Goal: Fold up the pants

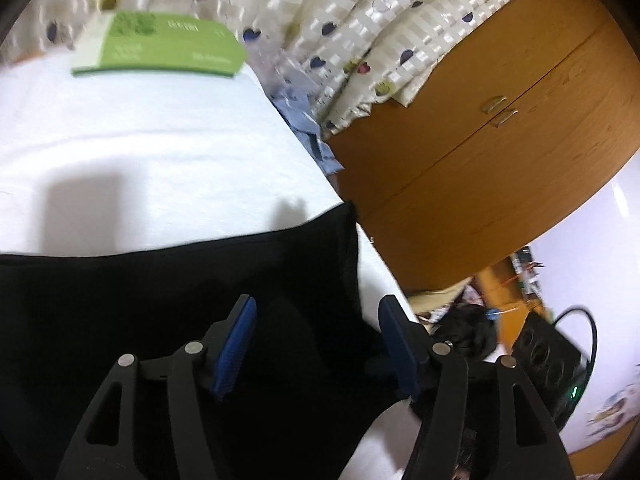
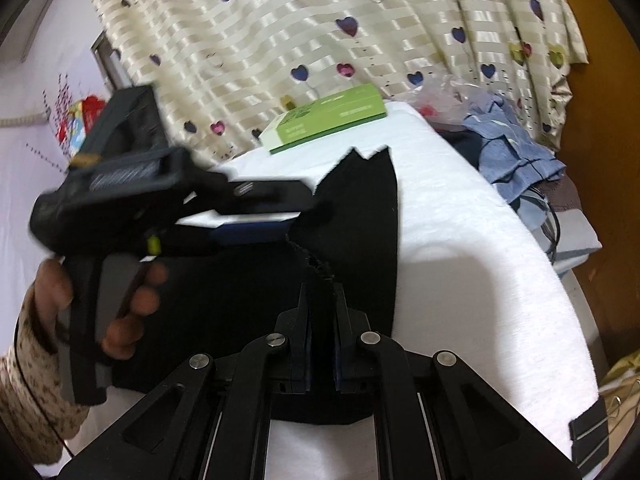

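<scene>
We had a bench [image 2: 460, 240] under a white cloth. The black pants [image 2: 360, 216] lay flat on it on the near side. A green box [image 2: 328, 118] sat at the far edge by the curtain. Crumpled blue fabric [image 2: 516, 152] was heaped at the bench's right edge, beside the pants.

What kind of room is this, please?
Probably a home bedroom: a cream heart-patterned curtain, an orange-brown wooden cupboard, and a white cloth-covered surface bearing black pants.
</scene>
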